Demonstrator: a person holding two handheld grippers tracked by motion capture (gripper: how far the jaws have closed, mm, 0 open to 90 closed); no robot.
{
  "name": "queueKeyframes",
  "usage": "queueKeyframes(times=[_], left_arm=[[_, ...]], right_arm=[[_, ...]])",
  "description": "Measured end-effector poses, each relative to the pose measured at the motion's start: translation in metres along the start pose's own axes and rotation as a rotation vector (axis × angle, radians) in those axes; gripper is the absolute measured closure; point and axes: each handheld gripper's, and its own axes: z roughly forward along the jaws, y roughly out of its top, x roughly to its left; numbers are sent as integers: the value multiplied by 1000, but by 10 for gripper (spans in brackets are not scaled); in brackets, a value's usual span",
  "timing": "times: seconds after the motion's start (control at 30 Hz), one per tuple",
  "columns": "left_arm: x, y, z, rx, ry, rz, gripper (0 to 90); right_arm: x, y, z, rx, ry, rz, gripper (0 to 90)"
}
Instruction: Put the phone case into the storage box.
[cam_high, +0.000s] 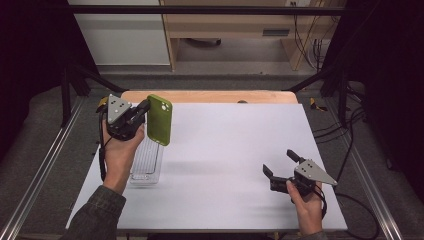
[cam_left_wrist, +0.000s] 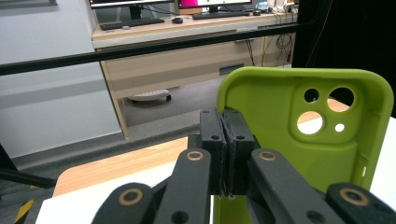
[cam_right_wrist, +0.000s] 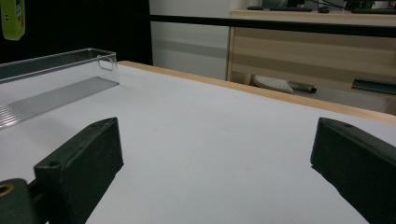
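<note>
Table: white top, far wooden edge partly cut off. Clear tray at left, half hidden behind my left hand. Green case held upright above the tray; my left gripper clamps its edge, jaws nearly together. Right gripper low over the table, wide open, empty.

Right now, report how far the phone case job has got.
Done: the left gripper is shut on the edge of the green phone case, lifted off the table. In hand: the case hangs above the clear tray. Left: probably setting it down; the right gripper waits open.
</note>
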Motion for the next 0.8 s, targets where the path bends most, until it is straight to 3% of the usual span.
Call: queueKeyframes(times=[0.8], left_arm=[[21, -1, 1, 2, 65, -13, 876]], right_arm=[[2, -2, 0, -17, 11, -8, 27]])
